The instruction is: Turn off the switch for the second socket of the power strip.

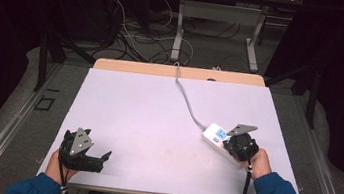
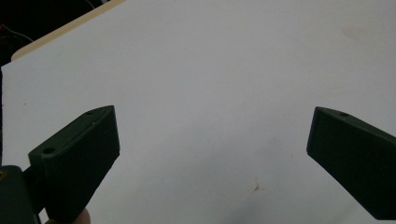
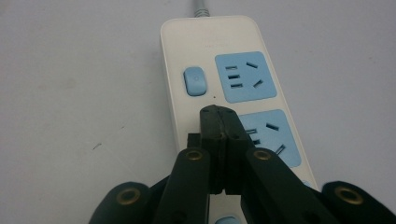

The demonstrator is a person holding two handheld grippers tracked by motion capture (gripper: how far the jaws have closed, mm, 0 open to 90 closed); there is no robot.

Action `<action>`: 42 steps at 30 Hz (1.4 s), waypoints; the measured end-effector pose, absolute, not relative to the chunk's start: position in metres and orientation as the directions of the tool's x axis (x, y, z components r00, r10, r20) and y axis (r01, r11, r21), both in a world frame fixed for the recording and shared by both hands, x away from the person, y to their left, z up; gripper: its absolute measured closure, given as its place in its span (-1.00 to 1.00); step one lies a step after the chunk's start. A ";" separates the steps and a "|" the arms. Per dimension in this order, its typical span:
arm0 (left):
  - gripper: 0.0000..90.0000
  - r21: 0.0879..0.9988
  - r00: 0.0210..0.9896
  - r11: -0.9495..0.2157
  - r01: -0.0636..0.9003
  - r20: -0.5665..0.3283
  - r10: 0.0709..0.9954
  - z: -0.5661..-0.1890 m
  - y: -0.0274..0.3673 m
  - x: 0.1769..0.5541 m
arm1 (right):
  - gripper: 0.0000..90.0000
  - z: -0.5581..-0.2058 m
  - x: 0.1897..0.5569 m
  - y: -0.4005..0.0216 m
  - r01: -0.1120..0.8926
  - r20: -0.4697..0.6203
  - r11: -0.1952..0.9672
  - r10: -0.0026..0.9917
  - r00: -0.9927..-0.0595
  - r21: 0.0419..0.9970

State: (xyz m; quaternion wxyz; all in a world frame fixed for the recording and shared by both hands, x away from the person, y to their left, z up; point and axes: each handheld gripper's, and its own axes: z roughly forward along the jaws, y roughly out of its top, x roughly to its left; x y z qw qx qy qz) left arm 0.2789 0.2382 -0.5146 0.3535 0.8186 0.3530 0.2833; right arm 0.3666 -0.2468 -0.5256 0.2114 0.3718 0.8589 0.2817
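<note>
Pressing with jaws together, right gripper (image 3: pixel 219 116) at lower centre may slide off power strip (image 3: pixel 224 70), missing switch (image 3: pixel 194 80); left gripper (image 2: pixel 210 140) spread, idle.

Bright tabletop, dark surroundings, soft focus

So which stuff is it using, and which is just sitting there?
In use:
- power strip
- its blue button
- right gripper, fingers shut, over the strip

Just there:
- left gripper, open, nothing in it
- white sheet
- table
</note>
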 end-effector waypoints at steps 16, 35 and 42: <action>-0.95 0.780 0.590 -0.497 0.380 0.209 0.780 -0.515 0.238 0.278 | 1.00 -0.526 0.366 -0.246 0.529 -0.145 0.551 0.768 -0.624 0.645; -0.95 0.781 0.590 -0.497 0.379 0.209 0.780 -0.514 0.238 0.278 | 1.00 -0.527 0.364 -0.247 0.517 -0.148 0.547 0.768 -0.623 0.659; -0.95 0.782 0.589 -0.496 0.377 0.210 0.780 -0.515 0.238 0.278 | 1.00 -0.527 0.364 -0.247 0.516 -0.150 0.547 0.768 -0.623 0.659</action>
